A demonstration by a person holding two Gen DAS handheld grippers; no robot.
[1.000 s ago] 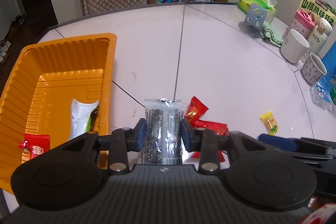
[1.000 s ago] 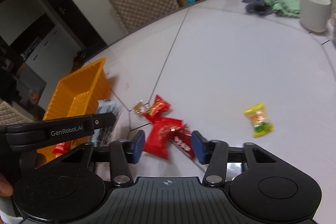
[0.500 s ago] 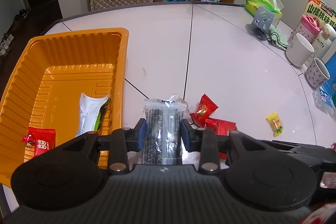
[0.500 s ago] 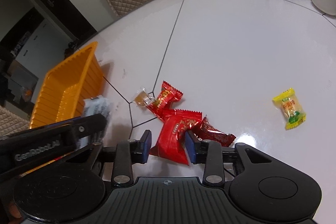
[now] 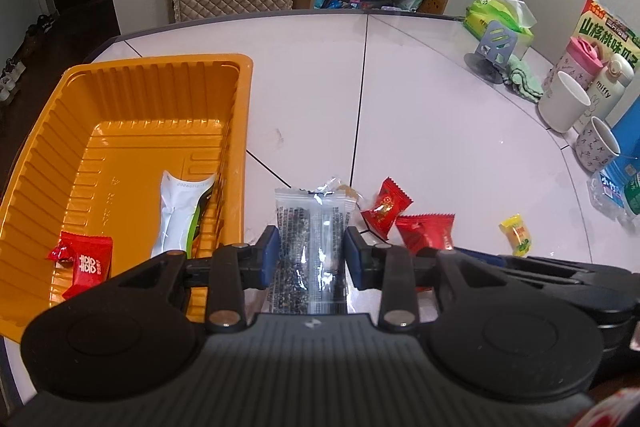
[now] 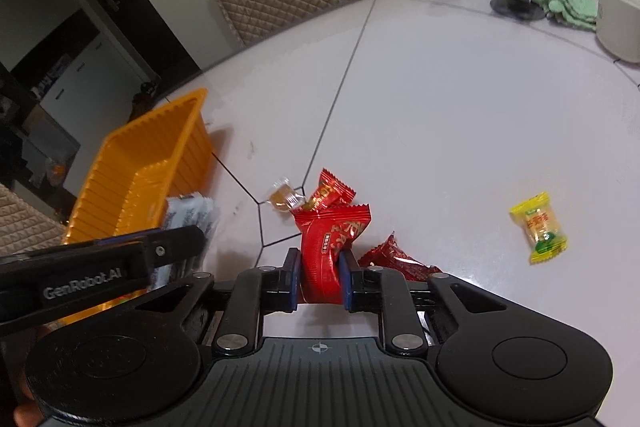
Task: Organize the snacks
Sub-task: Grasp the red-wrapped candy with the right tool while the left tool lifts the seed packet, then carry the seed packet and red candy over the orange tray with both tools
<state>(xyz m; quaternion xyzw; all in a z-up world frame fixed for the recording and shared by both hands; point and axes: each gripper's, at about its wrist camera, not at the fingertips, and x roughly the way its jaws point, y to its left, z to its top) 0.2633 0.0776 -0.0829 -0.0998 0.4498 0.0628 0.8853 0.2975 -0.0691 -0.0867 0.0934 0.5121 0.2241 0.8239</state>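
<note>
Two grippers each pinch a snack above the white tabletop. At nine o'clock in the left wrist view sits the orange tray, holding a red candy at its near left and a white sachet along its right wall. Just right of the tray, the left gripper has its blue-padded fingers pressed on both sides of a clear packet of dark seeds, which stands up between them at six o'clock. In the right wrist view, the right gripper squeezes a large red wrapper tightly, buckling it. Behind it, toward twelve o'clock, lie a small clear-wrapped candy and a small red candy, touching. A crinkled red candy lies just right of the fingers. Well apart at three o'clock rests a yellow candy.
</note>
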